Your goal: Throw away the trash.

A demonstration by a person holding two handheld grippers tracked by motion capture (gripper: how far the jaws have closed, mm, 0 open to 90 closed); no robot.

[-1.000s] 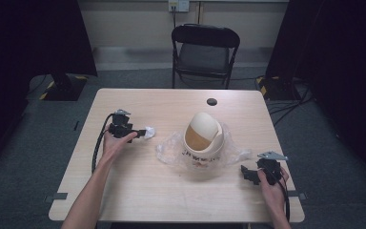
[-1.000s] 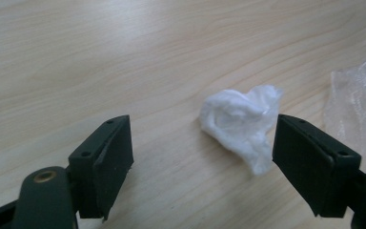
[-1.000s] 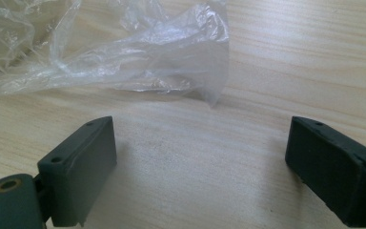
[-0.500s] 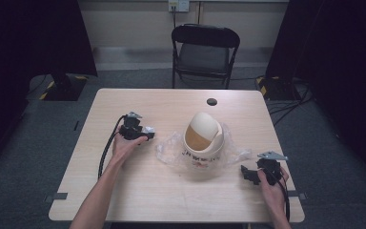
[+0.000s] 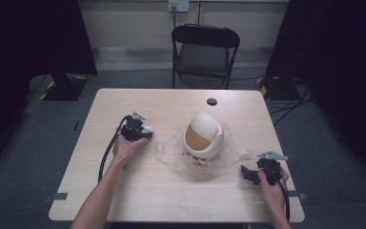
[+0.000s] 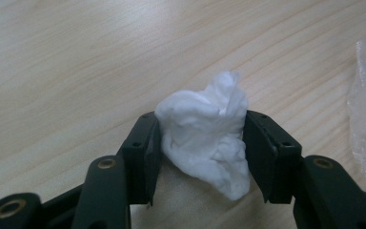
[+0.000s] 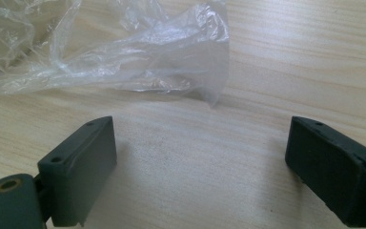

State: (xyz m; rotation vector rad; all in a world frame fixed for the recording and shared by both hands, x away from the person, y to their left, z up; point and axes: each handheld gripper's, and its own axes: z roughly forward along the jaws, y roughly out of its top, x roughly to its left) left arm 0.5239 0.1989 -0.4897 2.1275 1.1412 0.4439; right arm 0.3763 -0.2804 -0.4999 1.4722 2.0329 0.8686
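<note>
Left gripper (image 6: 200,157) is clamped on a crumpled white tissue wad (image 6: 205,138), held just above the surface (image 5: 171,191) left of the swing-lid bin (image 5: 203,138) and its clear plastic bag (image 7: 124,62). Wad looks very light, soft and squashy, not fragile; pinching across its middle, as now, seems safest. Right gripper (image 7: 200,171) rests near-right, jaws wide apart, holding nothing.
</note>
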